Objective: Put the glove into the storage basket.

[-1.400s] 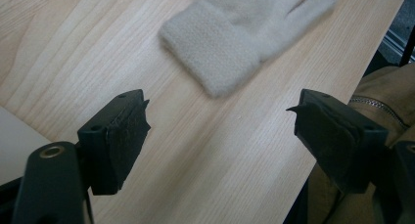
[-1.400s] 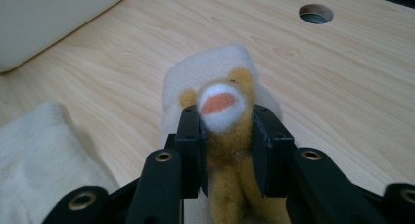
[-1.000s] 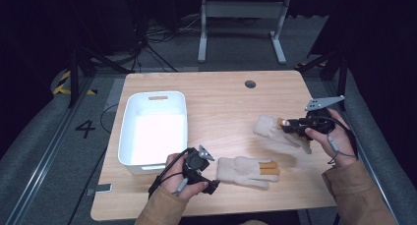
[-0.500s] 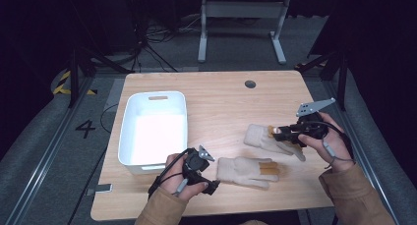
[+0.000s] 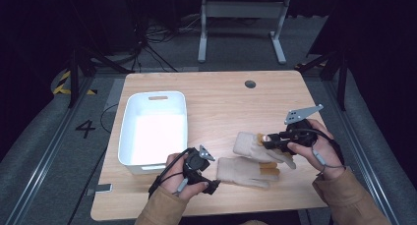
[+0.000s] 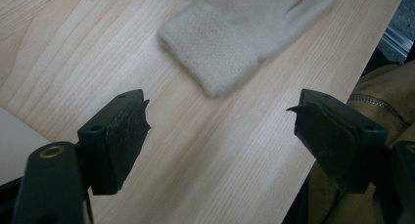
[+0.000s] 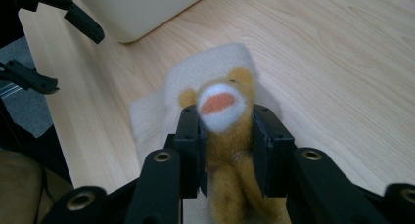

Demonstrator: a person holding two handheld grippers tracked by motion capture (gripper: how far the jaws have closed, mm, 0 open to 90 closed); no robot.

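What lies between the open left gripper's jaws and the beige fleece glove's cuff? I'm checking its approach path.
Only bare wooden tabletop, in the left gripper view, between the left gripper and the glove.

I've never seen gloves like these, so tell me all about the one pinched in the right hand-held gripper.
The glove is soft, cream fleece with a mustard-yellow finger part bearing a white and orange patch. The right hand-held gripper clamps that yellow part between its black jaws. The cuff end points toward the white bin and partly overlaps the second glove on the wooden table.
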